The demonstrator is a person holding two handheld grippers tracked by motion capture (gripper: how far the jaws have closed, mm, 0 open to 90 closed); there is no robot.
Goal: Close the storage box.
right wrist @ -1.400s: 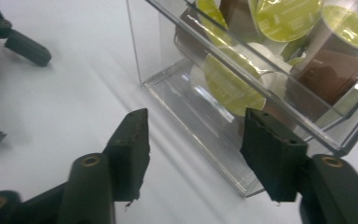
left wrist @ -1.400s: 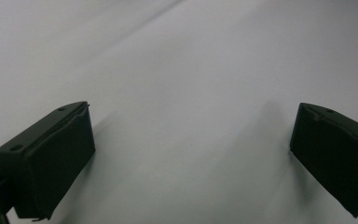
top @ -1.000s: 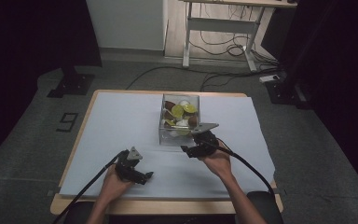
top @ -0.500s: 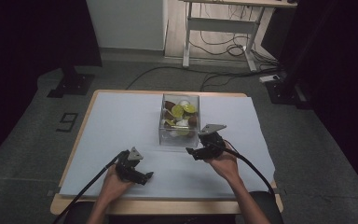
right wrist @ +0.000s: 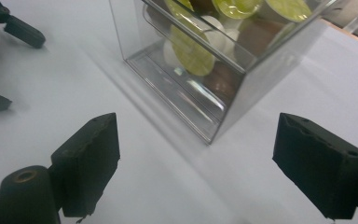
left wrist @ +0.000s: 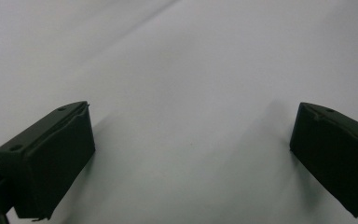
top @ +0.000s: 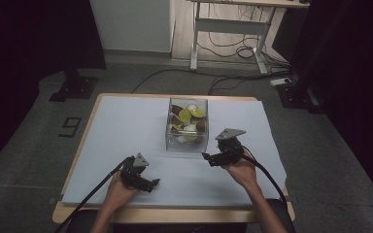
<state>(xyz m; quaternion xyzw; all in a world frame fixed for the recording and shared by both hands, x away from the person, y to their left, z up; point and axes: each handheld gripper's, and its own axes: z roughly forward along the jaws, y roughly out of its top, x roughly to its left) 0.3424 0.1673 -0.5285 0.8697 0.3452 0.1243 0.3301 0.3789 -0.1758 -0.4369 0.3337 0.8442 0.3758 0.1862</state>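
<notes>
Right gripper (top: 205, 158): fingers (right wrist: 86, 161) wide apart, just been opening, nothing between them, near the clear box (top: 187, 126) of yellow, white and brown discs at mid-desk (top: 126, 121). Left gripper (top: 156, 183): fingers (left wrist: 51, 158) spread wide over bare white desk, empty.

Wooden table (top: 76, 160), white sheet (top: 126, 126) covering its top, standing on grey carpet floor (top: 24, 145). White wall panel (top: 131, 24) rising behind. Metal-framed desk (top: 233, 26) standing beyond, black cables (top: 223, 48) trailing beneath it. Dark curtains (top: 29, 39) hanging at both sides. Black stand base (top: 75, 87) sitting left; lighting staying dim.
</notes>
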